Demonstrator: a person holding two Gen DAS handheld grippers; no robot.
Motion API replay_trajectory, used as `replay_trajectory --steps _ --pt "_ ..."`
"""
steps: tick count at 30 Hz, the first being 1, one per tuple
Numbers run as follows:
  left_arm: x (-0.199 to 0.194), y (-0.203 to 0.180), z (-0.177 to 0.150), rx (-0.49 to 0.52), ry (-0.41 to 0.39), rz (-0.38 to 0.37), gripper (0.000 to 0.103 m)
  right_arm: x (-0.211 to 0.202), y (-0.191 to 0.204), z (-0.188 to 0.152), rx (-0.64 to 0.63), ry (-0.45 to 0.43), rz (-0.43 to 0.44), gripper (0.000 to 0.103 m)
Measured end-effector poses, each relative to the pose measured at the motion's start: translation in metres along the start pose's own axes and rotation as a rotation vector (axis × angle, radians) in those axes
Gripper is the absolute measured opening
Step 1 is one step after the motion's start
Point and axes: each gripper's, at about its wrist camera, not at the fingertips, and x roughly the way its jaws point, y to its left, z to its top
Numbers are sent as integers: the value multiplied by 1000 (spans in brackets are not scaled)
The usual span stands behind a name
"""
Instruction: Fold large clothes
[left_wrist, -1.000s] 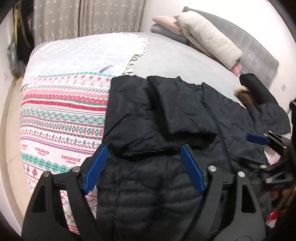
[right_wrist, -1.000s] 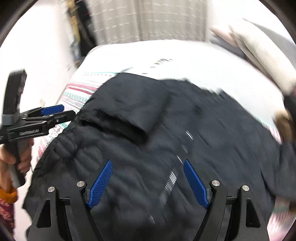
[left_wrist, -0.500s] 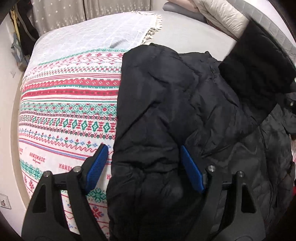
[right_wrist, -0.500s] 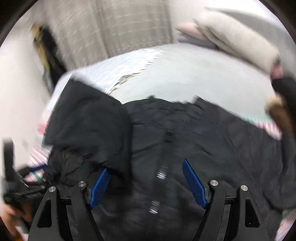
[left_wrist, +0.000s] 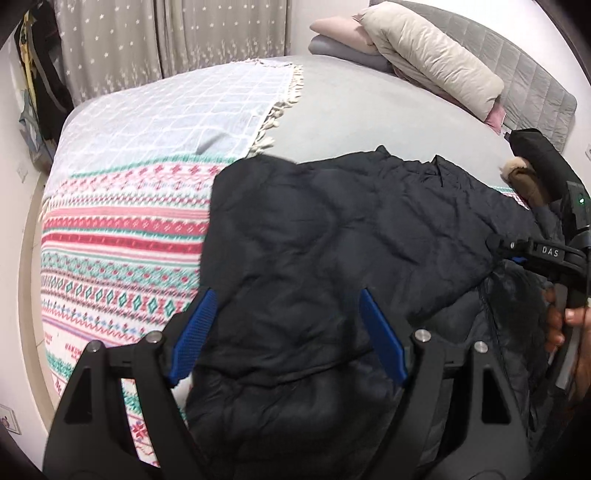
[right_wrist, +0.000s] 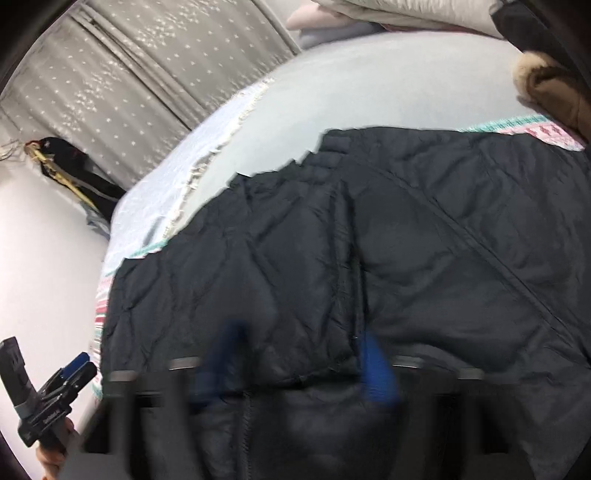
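A black quilted jacket (left_wrist: 332, 258) is spread on the bed (left_wrist: 369, 122), partly over a patterned blanket (left_wrist: 122, 251) and partly over the grey sheet.

In the left wrist view, the left gripper (left_wrist: 288, 332) is seen sharply: its jaws are held wide, with the blue pads on either side of a folded-over jacket panel and no pad pressed against the fabric. At the right edge of this view, the right gripper (left_wrist: 509, 251) is seen from the side, its tip at the edge of the folded panel; a hand (left_wrist: 565, 325) is wrapped around its handle. A stack of folded bedding (left_wrist: 424, 55) and a grey headboard (left_wrist: 535, 88) are shown only fully here.

In the right wrist view, the right gripper (right_wrist: 299, 365) is rendered with heavy motion blur. Its jaws are closing, with jacket fabric between the blue pads; whether the pads already press on it cannot be told. The left gripper (right_wrist: 74, 365) appears at the lower left, beside the jacket's edge. A fur-trimmed hood (right_wrist: 543, 81) is shown at the upper right.
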Motion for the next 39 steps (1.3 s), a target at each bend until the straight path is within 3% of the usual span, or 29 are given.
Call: replay_trajectory --steps 1,4,8,13,16,18,19,20,21,25,30,36,39 --pt "1 -2 2 5 -3 2 80 -1 2 -1 13 18 36 8" --pt "5 -8 6 14 -17 -12 80 -27 11 -2 -33 -20 75 8" --pt "23 -19 2 31 21 -23 80 -53 16 -7 -93 -41 18 8" --pt "51 -29 -12 41 90 -4 81 -35 -2 -18 -125 24 -118 12" --pt "39 -27 -13 -4 98 7 81 -38 -11 -31 -143 37 -186 26" --pt "25 -27 -14 -27 91 11 85 -60 -12 -42 -171 -13 -236 48" --pt "13 -29 -17 -39 69 11 87 -70 -13 -46 -177 -38 -252 65" --pt "4 -31 -19 -43 53 12 94 -85 -13 -52 -191 -86 -281 74" --pt "-6 -34 -21 -46 36 18 101 -95 -12 -55 -204 -120 -295 77" --pt "-47 -46 -36 -89 -2 13 102 -141 -15 -72 -247 -200 -370 86" --pt "-81 -53 -63 -177 8 -58 102 -203 -54 -87 -116 -266 -371 88" --pt "-93 -70 -76 -166 -20 -76 102 -278 -123 -92 2 -407 -395 88" --pt "-104 -74 -77 -168 -87 -90 102 -310 -161 -91 123 -490 -295 88"
